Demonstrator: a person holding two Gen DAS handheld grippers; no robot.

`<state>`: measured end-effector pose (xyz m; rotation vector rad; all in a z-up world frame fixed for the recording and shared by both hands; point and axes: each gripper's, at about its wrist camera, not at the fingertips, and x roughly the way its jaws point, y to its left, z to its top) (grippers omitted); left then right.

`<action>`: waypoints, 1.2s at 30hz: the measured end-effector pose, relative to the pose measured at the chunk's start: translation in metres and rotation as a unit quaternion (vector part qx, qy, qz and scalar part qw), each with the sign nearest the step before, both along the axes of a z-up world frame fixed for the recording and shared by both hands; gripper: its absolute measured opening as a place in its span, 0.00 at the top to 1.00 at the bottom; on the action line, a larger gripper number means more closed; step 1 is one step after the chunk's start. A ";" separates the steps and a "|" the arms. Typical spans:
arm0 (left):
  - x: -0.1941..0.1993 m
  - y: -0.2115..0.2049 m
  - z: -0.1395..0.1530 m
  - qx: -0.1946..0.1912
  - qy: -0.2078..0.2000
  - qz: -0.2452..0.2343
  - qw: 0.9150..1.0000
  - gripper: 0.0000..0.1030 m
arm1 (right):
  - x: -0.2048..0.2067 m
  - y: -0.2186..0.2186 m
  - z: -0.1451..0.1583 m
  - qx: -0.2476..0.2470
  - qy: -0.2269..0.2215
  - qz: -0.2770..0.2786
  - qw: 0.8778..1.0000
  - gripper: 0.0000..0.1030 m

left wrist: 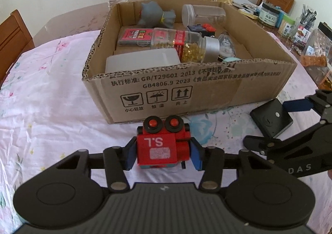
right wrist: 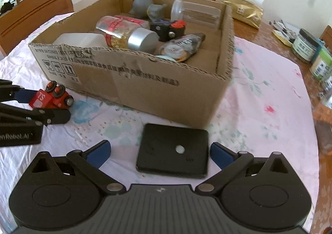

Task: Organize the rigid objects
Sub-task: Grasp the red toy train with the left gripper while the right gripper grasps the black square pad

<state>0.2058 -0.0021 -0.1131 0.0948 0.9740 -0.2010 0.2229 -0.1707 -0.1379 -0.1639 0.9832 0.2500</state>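
My left gripper (left wrist: 162, 154) sits at lower centre of its view with both blue pads pressed against the sides of the red toy train (left wrist: 164, 147), which lies wheels-up on the floral tablecloth (left wrist: 51, 99) just in front of the cardboard box (left wrist: 186, 89). I judge the clamp seated but the toy not yet lifted.

My right gripper (right wrist: 159, 154) has its fingers spread wide, one on each side of the flat black case (right wrist: 173, 151) at lower centre; neither pad touches it. The case lies flat on the cloth, close to the box's near wall.

The box already holds a capsule bottle (right wrist: 128, 35), a clear jar (right wrist: 195, 14) and other items, with bare floor at its right end.

To do this well, I would raise the train straight up until it clears the torn near rim, then carry it inward. On the right, I would centre the pads on the case's side edges before closing; it is thin, so a low, level approach matters.
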 end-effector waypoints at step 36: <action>0.009 -0.005 0.000 0.010 0.016 -0.019 1.000 0.51 | -0.010 0.000 0.013 -0.005 0.012 -0.034 0.999 0.29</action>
